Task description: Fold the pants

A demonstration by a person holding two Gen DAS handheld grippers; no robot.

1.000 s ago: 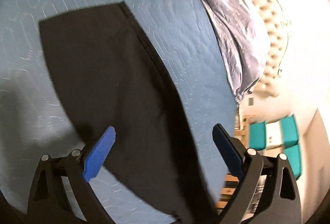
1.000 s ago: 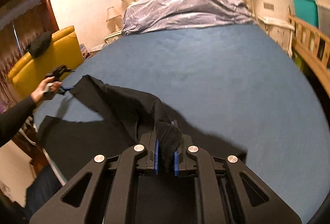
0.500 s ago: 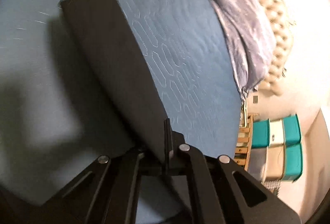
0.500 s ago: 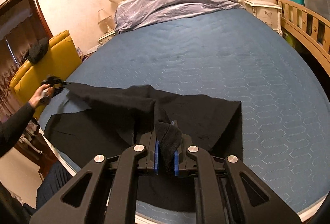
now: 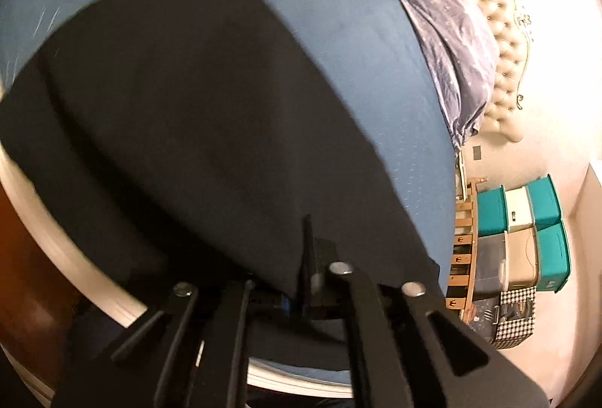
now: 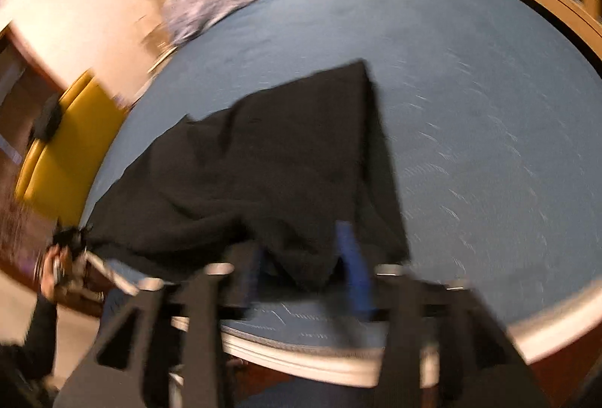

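A blue bed (image 5: 376,43) is filling both views, and the black pants (image 5: 180,99) are lying spread across its near part, reaching the bed's near edge. A lilac duvet (image 5: 447,32) is bunched at the bed's far end against a tufted headboard (image 5: 500,43). A yellow chair (image 6: 64,148) is standing beside the bed, and teal bins (image 5: 526,216) are stacked against the wall past the bed's other side.

The left gripper (image 5: 304,276) is sitting at the bed's near edge with its fingers pressed together on an edge of the pants, the cloth running up between them. In the right wrist view a hand (image 6: 56,269) is gripping that tool at the bed's near corner.

The right gripper (image 6: 304,272) is hanging over the bed's near edge, its blue fingers (image 6: 351,261) standing partly apart, with a fold of the pants drooping between them. The blur is hiding whether either pad is touching the cloth.
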